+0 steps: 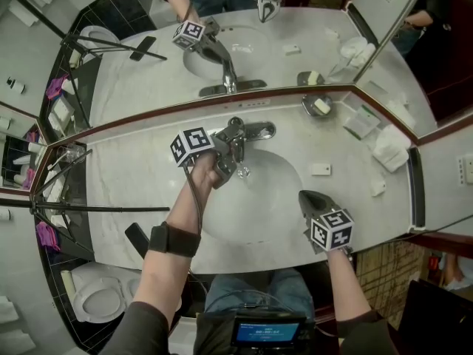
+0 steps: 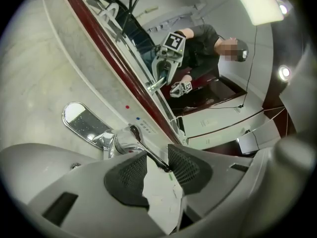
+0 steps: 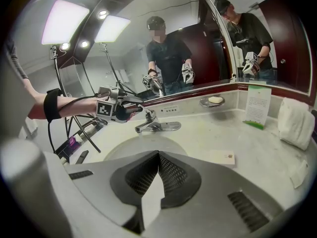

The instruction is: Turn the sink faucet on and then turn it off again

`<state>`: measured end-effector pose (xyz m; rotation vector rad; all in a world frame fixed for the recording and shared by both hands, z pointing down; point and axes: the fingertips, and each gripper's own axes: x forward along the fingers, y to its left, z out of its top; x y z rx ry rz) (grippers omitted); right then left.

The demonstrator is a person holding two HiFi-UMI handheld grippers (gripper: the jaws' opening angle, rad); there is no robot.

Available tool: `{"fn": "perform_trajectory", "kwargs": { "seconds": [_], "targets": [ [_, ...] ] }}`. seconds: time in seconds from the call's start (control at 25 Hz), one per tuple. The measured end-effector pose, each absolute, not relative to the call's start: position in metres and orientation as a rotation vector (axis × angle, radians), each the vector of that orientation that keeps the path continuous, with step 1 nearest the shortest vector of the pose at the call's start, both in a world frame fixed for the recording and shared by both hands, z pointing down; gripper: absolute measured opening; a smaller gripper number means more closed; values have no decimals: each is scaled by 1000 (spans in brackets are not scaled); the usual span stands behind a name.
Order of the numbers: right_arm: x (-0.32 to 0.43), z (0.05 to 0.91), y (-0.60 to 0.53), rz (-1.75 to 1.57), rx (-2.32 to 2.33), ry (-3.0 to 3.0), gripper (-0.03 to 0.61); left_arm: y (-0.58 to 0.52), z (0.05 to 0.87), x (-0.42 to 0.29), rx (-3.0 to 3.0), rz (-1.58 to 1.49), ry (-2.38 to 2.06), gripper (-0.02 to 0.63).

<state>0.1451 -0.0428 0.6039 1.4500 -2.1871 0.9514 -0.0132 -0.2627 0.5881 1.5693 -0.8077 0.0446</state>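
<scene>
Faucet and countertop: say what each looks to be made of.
Faucet: looks like chrome-plated metal, mirror-bright with sharp reflections. Countertop: probably polished marble or a stone look-alike, pale with faint veining and a soft sheen.

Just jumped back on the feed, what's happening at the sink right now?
A person has the left tool at the faucet lever. Its jaws stand apart with the thin lever between them, not clamped on it. The right tool is shut and empty, held above the counter to the right of the basin. I can't tell whether water is running.
</scene>
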Motion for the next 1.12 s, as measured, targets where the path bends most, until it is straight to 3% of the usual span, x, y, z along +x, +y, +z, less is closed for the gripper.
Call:
{"fn": "perform_trajectory", "kwargs": {
  "seconds": [0.48, 0.68, 1.12],
  "targets": [
    [155, 586, -42, 910, 1447, -2190, 18, -244, 570, -33, 1711, 138, -876, 112],
    [149, 563, -45, 861, 1432, -2234, 18, -220, 535, -60, 1813, 181, -935, 4],
    [123, 513, -39, 760, 1382, -2346, 18, -124, 454, -122, 2209, 240, -1123, 1]
  ]
}}
